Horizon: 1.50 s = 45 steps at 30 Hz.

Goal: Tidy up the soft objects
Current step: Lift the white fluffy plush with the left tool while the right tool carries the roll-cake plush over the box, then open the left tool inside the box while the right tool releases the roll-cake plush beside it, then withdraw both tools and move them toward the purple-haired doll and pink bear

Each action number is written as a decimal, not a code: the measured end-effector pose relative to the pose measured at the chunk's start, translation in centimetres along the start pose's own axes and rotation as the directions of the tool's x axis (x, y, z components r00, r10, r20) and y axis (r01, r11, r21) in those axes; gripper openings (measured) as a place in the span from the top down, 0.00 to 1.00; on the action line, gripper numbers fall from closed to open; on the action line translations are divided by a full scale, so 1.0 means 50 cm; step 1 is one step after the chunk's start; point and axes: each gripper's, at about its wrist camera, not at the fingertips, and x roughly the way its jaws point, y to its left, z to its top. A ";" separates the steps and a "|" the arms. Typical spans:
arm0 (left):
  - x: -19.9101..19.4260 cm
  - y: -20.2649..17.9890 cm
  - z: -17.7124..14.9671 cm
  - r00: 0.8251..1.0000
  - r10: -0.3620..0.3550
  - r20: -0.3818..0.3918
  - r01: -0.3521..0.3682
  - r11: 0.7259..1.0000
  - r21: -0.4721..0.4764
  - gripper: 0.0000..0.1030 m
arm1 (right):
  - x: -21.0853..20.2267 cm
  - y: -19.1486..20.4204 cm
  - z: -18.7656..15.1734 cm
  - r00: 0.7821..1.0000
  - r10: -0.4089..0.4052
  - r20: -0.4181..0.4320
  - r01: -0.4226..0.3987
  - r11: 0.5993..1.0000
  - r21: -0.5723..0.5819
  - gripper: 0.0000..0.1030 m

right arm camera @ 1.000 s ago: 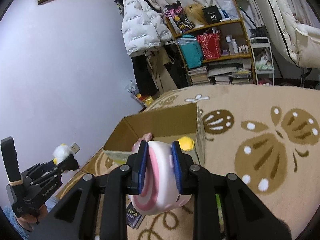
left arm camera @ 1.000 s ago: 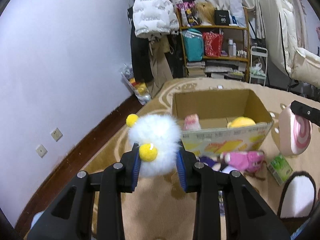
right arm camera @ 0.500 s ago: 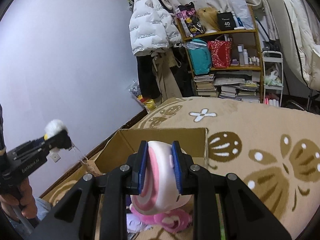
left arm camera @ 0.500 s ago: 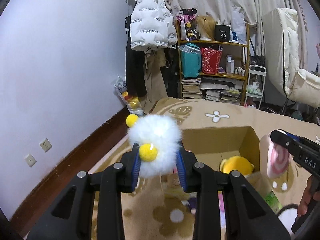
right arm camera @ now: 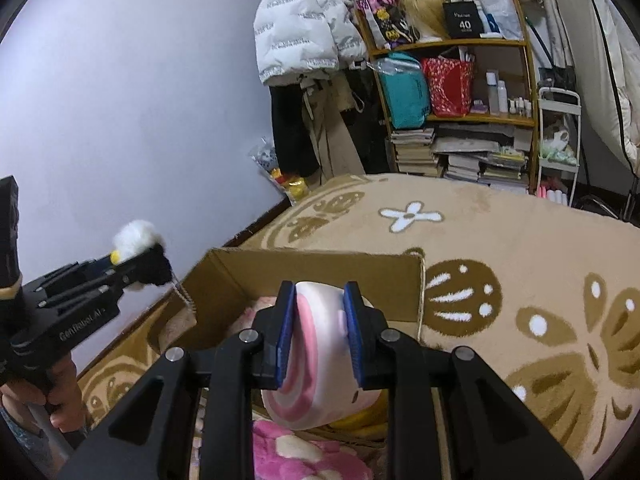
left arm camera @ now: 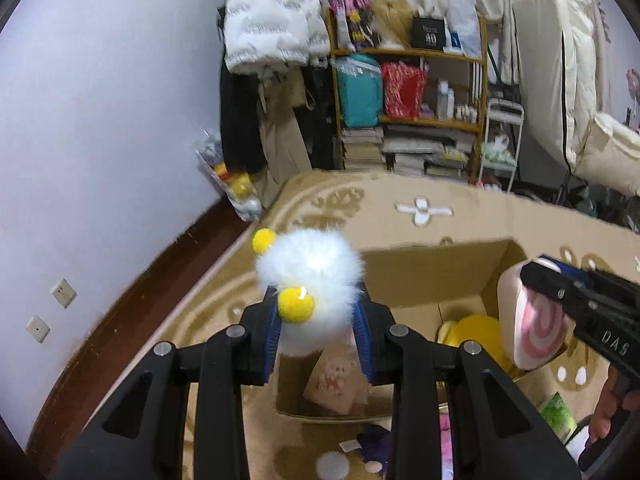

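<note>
Pink swirl roll (right arm camera: 316,356) held with its spiral end facing down-left.

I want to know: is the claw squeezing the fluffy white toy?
Touching. In the left wrist view, both blue pads of the left gripper press the fluffy white toy.

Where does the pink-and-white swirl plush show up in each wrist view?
Left wrist: the swirl plush is at the right edge, held in the right gripper over the cardboard box.
Right wrist: the plush is at bottom centre, clamped between the gripper's blue pads.
Shared landmark: the white puffer jacket hanging beside the shelf.
</note>
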 end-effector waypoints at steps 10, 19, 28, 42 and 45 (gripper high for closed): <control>0.066 -0.024 -0.040 0.994 0.031 -0.103 -0.027 0.999 0.045 0.67 | 0.023 -0.018 -0.008 1.000 0.024 -0.020 -0.023 0.999 0.043 0.70; 0.031 -0.007 -0.039 0.993 0.053 -0.103 -0.049 0.998 0.046 0.42 | -0.011 -0.002 0.007 1.000 0.018 -0.007 -0.018 0.999 0.041 0.38; -0.039 0.001 -0.044 0.987 0.119 -0.104 -0.112 0.991 0.071 0.11 | -0.068 0.001 0.006 0.998 -0.025 -0.057 0.028 0.998 0.054 0.05; -0.136 -0.003 -0.082 0.985 0.097 -0.140 -0.091 0.994 0.053 0.02 | -0.175 0.024 -0.038 0.995 -0.046 -0.092 0.050 0.998 0.045 0.00; -0.149 -0.007 -0.098 0.983 0.091 -0.158 -0.083 0.995 0.054 0.02 | -0.189 0.029 -0.055 0.993 -0.048 -0.109 0.054 0.997 0.053 0.00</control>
